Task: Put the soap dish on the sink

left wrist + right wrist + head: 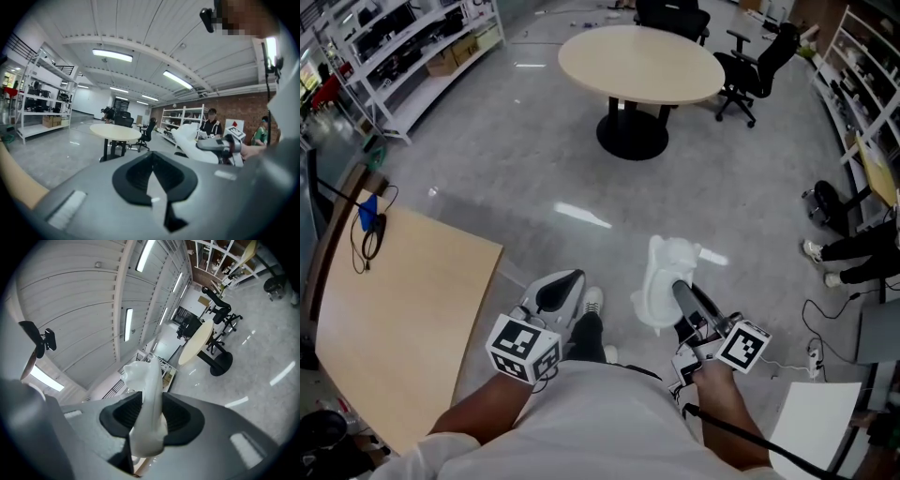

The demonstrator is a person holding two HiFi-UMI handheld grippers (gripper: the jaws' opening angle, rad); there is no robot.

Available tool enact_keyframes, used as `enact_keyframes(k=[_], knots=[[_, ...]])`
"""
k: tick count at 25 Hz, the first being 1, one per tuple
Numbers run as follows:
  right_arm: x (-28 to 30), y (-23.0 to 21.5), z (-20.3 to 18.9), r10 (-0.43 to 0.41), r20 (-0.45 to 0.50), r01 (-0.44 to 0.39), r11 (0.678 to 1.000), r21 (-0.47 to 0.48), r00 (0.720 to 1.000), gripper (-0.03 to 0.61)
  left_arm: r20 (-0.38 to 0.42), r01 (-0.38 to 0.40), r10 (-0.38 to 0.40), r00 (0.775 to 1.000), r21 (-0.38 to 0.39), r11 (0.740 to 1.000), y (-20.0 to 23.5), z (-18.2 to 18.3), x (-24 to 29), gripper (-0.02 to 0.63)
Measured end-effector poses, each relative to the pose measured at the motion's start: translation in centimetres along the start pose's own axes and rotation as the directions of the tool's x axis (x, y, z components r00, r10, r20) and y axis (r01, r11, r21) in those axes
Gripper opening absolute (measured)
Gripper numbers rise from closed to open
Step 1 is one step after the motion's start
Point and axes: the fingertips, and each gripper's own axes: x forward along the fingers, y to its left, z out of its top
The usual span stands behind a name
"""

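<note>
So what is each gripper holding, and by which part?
The right gripper grips the white soap dish by its thin edge; the left gripper holds nothing.

Glossy grey floor (516, 159), round beige table (639, 64), black office chairs (757, 67), white shelving (394, 56), brick wall (236, 108), ceiling strip lights (112, 55)

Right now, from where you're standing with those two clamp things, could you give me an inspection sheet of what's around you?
Surface: wooden table at left.
Job's things: white soap dish in the right gripper; sink: nothing seen.
Clutter: blue object at the table's far corner.
Grippers: left gripper shut, nothing between its jaws; right gripper shut on the soap dish.
Cables: black cable by the blue object; power strip with leads on the floor at right.
Surroundings: round table, office chairs, shelving.
</note>
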Motion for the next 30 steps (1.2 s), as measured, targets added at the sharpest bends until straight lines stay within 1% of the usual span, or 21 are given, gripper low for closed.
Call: enact_keyframes(k=[5, 9, 13, 17, 22, 30], knots=[[0.1, -1.0, 0.8, -0.027, 0.018, 0.027, 0.999, 0.022, 0.999, 0.137, 0.005, 0.033, -0.033, 0.999, 0.001, 0.999, 0.1, 0.8, 2.3, 0.008], [0.9, -2.2, 1.5, -0.044, 0.021, 0.044, 0.999, 0.024, 0.999, 0.137, -0.002, 0.04, -0.04, 0.999, -0.005, 0.999, 1.1, 0.8, 3.9, 0.008], [2.4, -3.2, 3.0, -0.052, 0.018, 0.051, 0.998, 0.032, 0.998, 0.137, -0.021, 0.041, -0.041, 0.999, -0.01, 0.999, 2.2, 1.3, 5.7, 0.008], [4.3, -3.9, 4.2, -0.062, 0.015, 0.061, 0.997, 0.045, 0.998, 0.137, -0.023, 0.041, -0.042, 0.999, -0.017, 0.999, 3.8, 2.2, 7.6, 0.008], [7.1, -5.1, 6.0, -0.071, 0.015, 0.07, 0.997, 0.034, 0.997, 0.137, -0.015, 0.048, -0.048, 0.999, -0.01, 0.999, 6.0, 3.6, 10.5, 0.008], [12.7, -6.6, 9.2, -0.089, 0.031, 0.088, 0.996, 0.033, 0.996, 0.137, -0.006, 0.078, -0.078, 0.997, -0.003, 0.997, 10.6, 6.1, 15.1, 0.008]])
